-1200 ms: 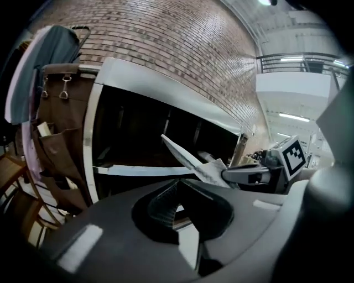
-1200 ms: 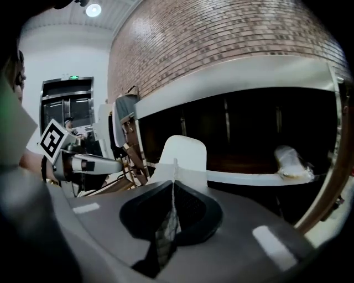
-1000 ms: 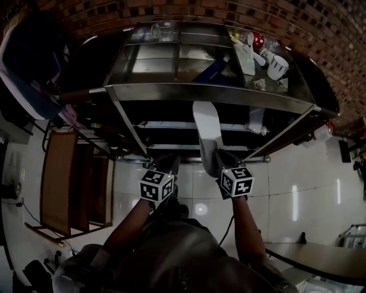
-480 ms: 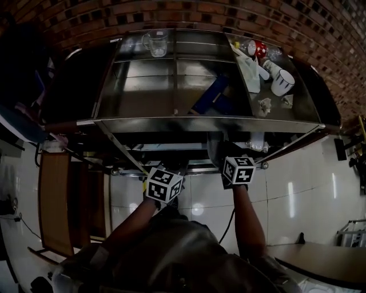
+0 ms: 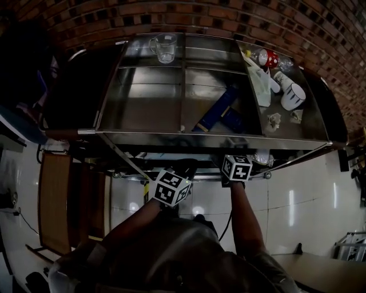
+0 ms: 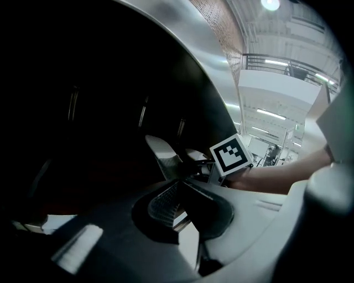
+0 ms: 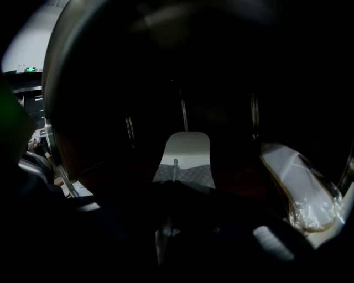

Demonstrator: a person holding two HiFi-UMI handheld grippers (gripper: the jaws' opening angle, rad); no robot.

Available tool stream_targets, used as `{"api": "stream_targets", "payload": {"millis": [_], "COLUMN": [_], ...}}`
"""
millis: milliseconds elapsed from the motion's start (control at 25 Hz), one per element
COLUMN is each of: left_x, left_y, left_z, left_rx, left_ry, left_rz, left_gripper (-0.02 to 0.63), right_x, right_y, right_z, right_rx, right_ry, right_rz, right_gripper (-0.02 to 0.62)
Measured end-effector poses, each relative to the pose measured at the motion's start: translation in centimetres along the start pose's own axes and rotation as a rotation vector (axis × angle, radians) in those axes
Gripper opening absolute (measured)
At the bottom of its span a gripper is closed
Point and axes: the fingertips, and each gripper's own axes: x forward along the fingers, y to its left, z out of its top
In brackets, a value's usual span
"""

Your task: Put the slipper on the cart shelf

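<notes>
Right gripper (image 7: 173, 185), jaws closed tight on one end of the pale grey flat slipper (image 7: 186, 148), holds it beneath the top tray (image 5: 148, 97) of the stainless-steel cart (image 5: 121, 150), towards the dark lower shelf (image 7: 240, 179); an early release risks it tipping off the shelf edge.

Brick wall (image 5: 200, 14), steel cart (image 5: 143, 103): workroom

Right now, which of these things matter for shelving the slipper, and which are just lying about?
In the job:
slipper, gripped by the right claw
cart shelf that it reaches into

Lying about, on the top tray:
glass mug
blue box
white mug
crumpled paper
</notes>
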Motion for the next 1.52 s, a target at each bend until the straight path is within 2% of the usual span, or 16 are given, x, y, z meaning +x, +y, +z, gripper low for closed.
{"api": "stream_targets", "payload": {"millis": [80,160,240,360,600,680,720,1000,1200,1520], "left_x": [0.1,0.2,0.4,1.0,1.5,1.3,1.2,-0.3,-1.6,-3.1], "left_y": [-0.2,-0.7,-1.5,-2.9,-6.0,-6.9,-7.4,-10.4,-12.0,-13.9], "left_z": [-0.1,-0.1,0.3,1.1,3.1,3.6,3.8,5.1,5.2,4.5], "left_rx": [-0.002,-0.008,-0.008,-0.009,-0.014,-0.011,-0.010,-0.017,-0.033,-0.037], "left_ry": [0.007,0.015,0.015,-0.004,-0.076,-0.103,-0.116,-0.193,-0.222,-0.252], "left_rz": [0.015,0.029,0.039,0.054,0.089,0.102,0.106,0.140,0.167,0.185], "left_gripper": [0.008,0.008,0.008,0.008,0.008,0.008,0.008,0.008,0.008,0.008], "right_x": [0.0,-0.4,-1.4,-3.5,-8.8,-10.8,-11.8,-18.1,-21.3,-23.6], "right_y": [0.3,1.0,1.3,0.8,-0.2,-0.3,-0.3,2.2,4.1,4.8], "right_z": [-0.1,0.3,1.1,2.0,2.8,3.3,3.6,5.4,5.9,5.1], "right_rx": [0.019,0.047,0.061,0.058,0.057,0.055,0.054,-0.039,-0.040,-0.051], "right_ry": [0.007,-0.007,-0.040,-0.079,-0.133,-0.166,-0.184,-0.264,-0.293,-0.293], "right_rz": [0.028,0.094,0.144,0.175,0.229,0.242,0.254,0.389,0.479,0.539], "right_gripper": [0.011,0.020,0.065,0.067,0.059,0.006,0.000,0.000,0.000,0.000]}}
